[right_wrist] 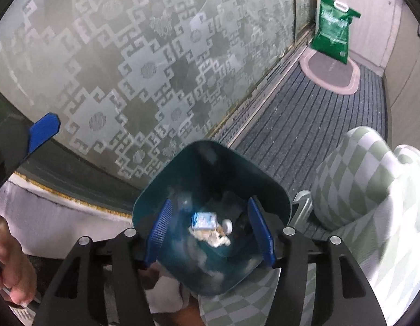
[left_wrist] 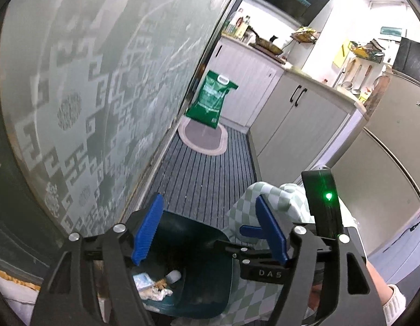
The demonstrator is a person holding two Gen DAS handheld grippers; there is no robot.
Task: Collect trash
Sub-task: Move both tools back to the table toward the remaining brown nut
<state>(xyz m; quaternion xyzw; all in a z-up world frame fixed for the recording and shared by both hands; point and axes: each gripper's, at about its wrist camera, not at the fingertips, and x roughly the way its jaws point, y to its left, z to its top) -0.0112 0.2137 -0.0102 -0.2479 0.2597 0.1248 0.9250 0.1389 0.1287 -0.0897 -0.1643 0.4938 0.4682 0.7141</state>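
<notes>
right gripper [right_wrist: 210, 233] tilted down over bin [right_wrist: 210, 168], fingers apart, empty | left gripper [left_wrist: 210, 233] fingers apart, empty | bin holds carton [right_wrist: 204, 220], crumpled tissue [right_wrist: 216, 239]

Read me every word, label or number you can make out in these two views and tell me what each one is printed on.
"DAS": on the black body of the right hand-held gripper, seen in the left wrist view.
Green bag by the cabinets: white print, too blurred to read.
Small blue-and-white packet in the dark green bin: print too blurred to read.
Nothing else is legible.
</notes>
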